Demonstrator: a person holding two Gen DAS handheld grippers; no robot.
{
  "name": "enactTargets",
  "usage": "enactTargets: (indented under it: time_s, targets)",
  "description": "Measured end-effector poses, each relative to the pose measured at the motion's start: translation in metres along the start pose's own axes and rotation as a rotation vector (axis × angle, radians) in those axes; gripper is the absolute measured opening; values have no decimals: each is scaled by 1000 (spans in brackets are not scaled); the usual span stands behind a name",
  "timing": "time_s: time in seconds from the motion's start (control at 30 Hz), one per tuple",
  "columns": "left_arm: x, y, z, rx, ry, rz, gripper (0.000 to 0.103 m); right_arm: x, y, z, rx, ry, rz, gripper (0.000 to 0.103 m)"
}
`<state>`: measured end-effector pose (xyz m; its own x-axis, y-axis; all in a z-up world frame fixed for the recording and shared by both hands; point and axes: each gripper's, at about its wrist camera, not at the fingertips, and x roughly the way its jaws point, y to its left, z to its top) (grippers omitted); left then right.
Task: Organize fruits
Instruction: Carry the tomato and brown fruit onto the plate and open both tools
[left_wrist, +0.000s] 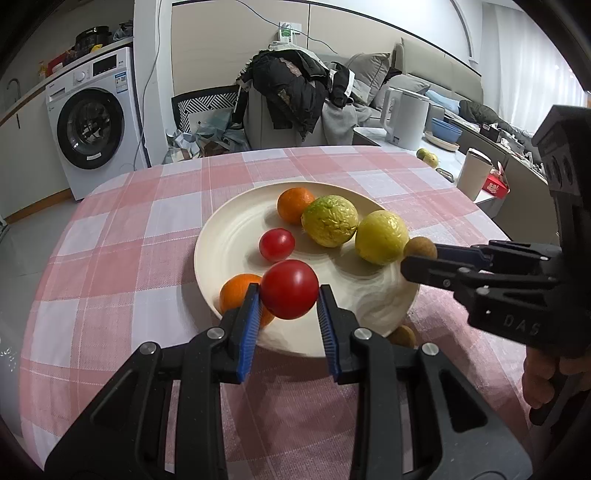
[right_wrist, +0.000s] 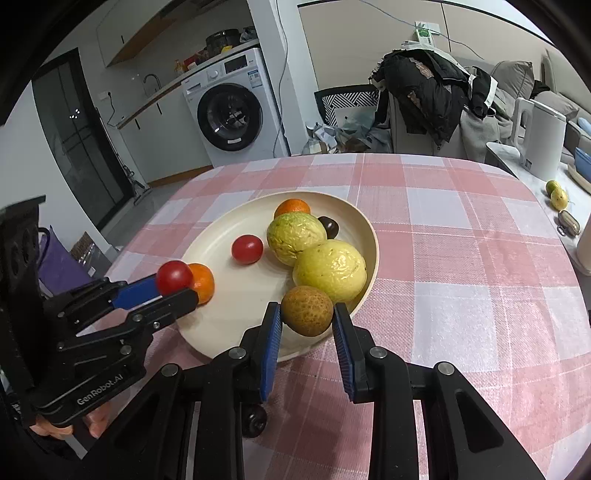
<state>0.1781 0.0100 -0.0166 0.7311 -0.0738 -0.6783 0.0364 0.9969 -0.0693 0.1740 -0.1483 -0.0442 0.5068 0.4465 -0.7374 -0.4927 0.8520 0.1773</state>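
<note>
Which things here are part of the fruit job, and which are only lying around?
Job: red tomato in left gripper; brown fruit in right gripper; plate with fruit.
Lying about: kettle, washing machine, clothes pile.

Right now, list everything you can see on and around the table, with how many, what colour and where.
plate: one, cream, on the checked cloth
tomatoes: two, red; one on the plate, one held in the left claw
oranges: two, far side and near-left rim of the plate
guavas: two, yellow-green, right side of the plate
brown fruit: one, in the right claw
dark fruit: one on the plate; another on the cloth
kettle: one, white, side counter
washing machine: one, white, behind
left claw: shut on a tomato
right claw: shut on the brown fruit
</note>
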Motion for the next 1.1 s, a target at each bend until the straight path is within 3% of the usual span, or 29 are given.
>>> enactTargets:
  time_s: [0.87, 0.93, 1.1]
  targets:
    - [19, -2, 8, 48, -17, 13, 28, 19, 3, 3, -34, 14, 20, 29]
    - [17, 1, 9, 31, -14, 2, 28, 18, 3, 4, -34, 14, 15, 31]
    - [7, 4, 8, 16, -26, 8, 38, 5, 4, 3, -36, -28, -11, 50]
